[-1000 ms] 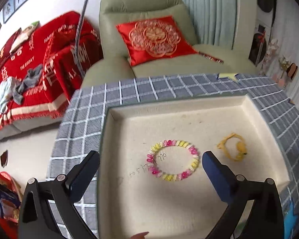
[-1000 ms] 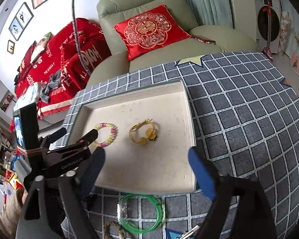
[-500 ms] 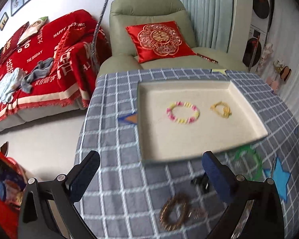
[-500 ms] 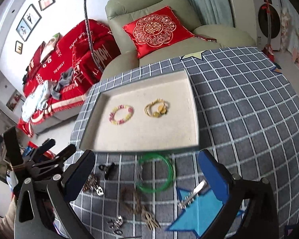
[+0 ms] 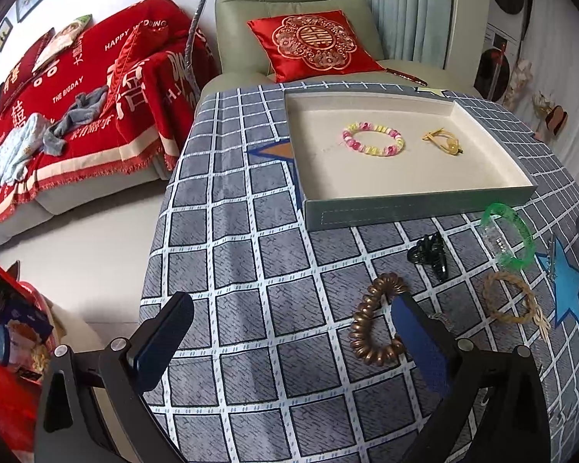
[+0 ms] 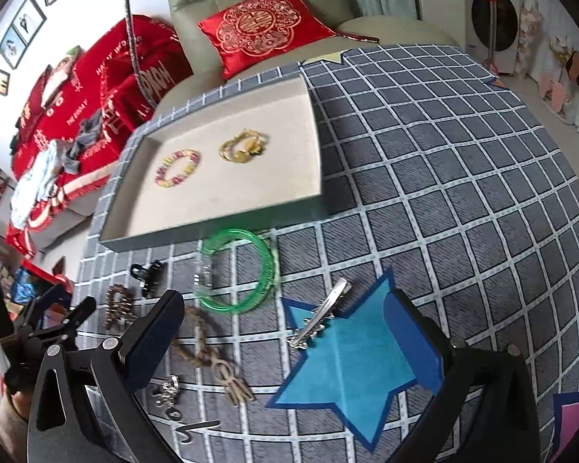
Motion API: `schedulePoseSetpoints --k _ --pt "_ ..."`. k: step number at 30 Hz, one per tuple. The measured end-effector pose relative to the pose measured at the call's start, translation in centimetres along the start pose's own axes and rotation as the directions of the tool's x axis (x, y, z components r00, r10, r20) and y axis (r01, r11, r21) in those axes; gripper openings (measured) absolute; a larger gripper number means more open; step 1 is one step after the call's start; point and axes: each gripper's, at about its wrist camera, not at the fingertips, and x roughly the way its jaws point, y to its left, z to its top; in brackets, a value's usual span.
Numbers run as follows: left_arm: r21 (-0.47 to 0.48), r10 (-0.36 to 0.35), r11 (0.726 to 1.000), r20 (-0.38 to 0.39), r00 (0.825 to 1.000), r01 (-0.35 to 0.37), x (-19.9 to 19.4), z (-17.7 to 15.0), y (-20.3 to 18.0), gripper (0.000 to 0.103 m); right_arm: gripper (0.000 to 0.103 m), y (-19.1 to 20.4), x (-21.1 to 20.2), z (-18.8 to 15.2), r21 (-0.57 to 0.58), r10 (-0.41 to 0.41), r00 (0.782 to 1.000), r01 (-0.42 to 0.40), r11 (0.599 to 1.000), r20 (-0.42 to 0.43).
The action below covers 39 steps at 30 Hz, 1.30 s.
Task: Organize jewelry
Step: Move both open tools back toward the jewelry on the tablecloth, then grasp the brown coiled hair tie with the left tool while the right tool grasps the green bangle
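A grey tray (image 5: 417, 208) (image 6: 127, 208) with a cream lining holds a pink and yellow bead bracelet (image 5: 372, 139) (image 6: 176, 168) and a gold piece (image 5: 444, 142) (image 6: 243, 147). Loose on the checked cloth in front of it lie a green bangle (image 5: 511, 239) (image 6: 239, 270), a black claw clip (image 5: 428, 254) (image 6: 147, 272), a copper coil hair tie (image 5: 374, 320) (image 6: 115, 306), a braided rope bracelet (image 5: 511, 303) (image 6: 208, 351) and a silver hair clip (image 6: 320, 320). My left gripper (image 5: 289, 332) is open, its right finger beside the coil tie. My right gripper (image 6: 285, 332) is open above the silver clip.
Small silver earrings (image 6: 168, 393) and a hook (image 6: 197, 430) lie near the front edge. A blue star patch (image 6: 351, 362) marks the cloth. The table's left edge (image 5: 154, 254) drops to the floor. A green armchair with a red cushion (image 5: 312, 44) stands behind.
Both grippers have pulled back from the tray toward the table's front. The loose jewelry on the cloth has come into view. Both stay open and empty.
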Motion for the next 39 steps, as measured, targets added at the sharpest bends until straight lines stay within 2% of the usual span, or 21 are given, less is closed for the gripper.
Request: schedulePoseSetpoints --k 8,14,16,24,27,30,32,34,35,36,37,39 --pt "0.0 -0.008 1.0 -0.012 1.0 0.008 1.2 -0.4 -0.3 0.103 0.102 1.8 2.4 0.2 -0.088 -0.069 0.997 0.067 0.994 -0.024" --pt "0.005 -0.015 1.0 -0.031 0.999 0.015 2.0 -0.5 -0.7 0.103 0.089 3.2 4.9 0.8 -0.139 -0.101 0.993 0.092 0.986 -0.058" --pt "0.012 -0.015 1.0 -0.035 0.999 0.015 2.2 -0.4 -0.9 0.103 0.08 3.6 5.6 0.9 -0.155 -0.115 0.991 0.104 0.982 -0.065" --pt "0.041 -0.01 0.999 -0.05 0.999 0.012 3.0 -0.5 -1.9 0.1 0.074 4.6 7.2 0.8 -0.222 -0.183 0.981 0.164 0.961 -0.068" --pt "0.053 -0.027 0.998 -0.044 0.999 0.029 2.8 -0.5 -2.3 0.091 0.071 5.3 7.5 0.5 -0.263 -0.214 0.975 0.193 0.945 -0.054" --pt "0.073 -0.056 0.996 -0.042 0.998 0.059 2.6 -0.5 -2.9 0.074 0.063 5.8 7.5 0.5 -0.28 -0.207 0.977 0.184 0.942 -0.054" --pt "0.091 -0.077 0.993 -0.042 0.996 0.081 2.4 -0.5 -3.3 0.055 0.055 6.0 7.4 0.5 -0.288 -0.199 0.979 0.175 0.941 -0.055" --pt "0.11 -0.1 0.988 -0.042 0.994 0.104 2.2 -0.6 -3.7 0.036 0.04 6.2 7.3 0.4 -0.294 -0.193 0.98 0.171 0.94 -0.049" --pt "0.118 -0.104 0.987 -0.043 0.994 0.109 2.2 -0.6 -3.9 0.029 0.037 6.3 7.2 0.4 -0.296 -0.194 0.98 0.172 0.939 -0.048" --pt "0.125 -0.109 0.986 -0.043 0.993 0.113 2.1 -0.7 -4.1 0.026 0.03 6.4 7.2 0.4 -0.298 -0.192 0.98 0.168 0.939 -0.05" --pt "0.128 -0.108 0.985 -0.042 0.993 0.113 2.0 -0.7 -4.2 0.026 0.017 6.5 7.2 0.3 -0.301 -0.19 0.981 0.167 0.939 -0.049" --pt "0.118 -0.113 0.986 -0.042 0.993 0.117 1.9 -0.7 -4.1 0.026 0.01 6.6 7.1 0.2 -0.304 -0.198 0.979 0.175 0.937 -0.045"
